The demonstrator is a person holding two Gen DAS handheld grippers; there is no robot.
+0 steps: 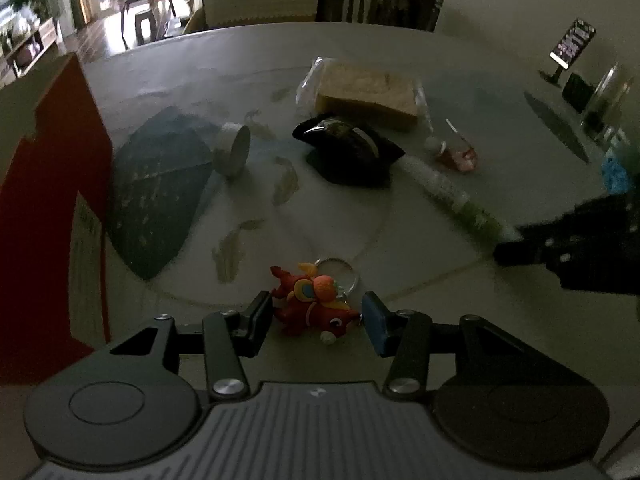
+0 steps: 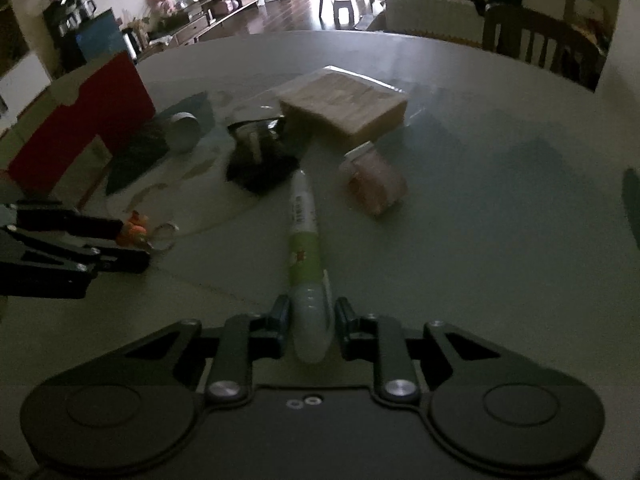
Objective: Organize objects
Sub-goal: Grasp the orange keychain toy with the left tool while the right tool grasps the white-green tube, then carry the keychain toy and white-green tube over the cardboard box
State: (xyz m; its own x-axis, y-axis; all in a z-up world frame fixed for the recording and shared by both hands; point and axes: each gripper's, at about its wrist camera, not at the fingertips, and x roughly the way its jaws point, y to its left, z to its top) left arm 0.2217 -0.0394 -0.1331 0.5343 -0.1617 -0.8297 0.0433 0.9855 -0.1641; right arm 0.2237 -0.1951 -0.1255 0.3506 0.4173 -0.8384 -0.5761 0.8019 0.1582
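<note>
Both grippers were at the picking-up step, and neither had closed yet. The left gripper [image 1: 316, 320] had its jaws apart around the little red toy keychain [image 1: 310, 306] on the near part of the table [image 1: 460, 184], and the right gripper [image 2: 309, 322] had its jaws apart beside the near end of the green and white tube [image 2: 306, 240]. Next, each one probably needed to squeeze shut and lift, maybe toward the red box [image 1: 48, 184] on the left.

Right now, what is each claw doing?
Left claw: open around the toy keychain.
Right claw: open around the tube.
</note>
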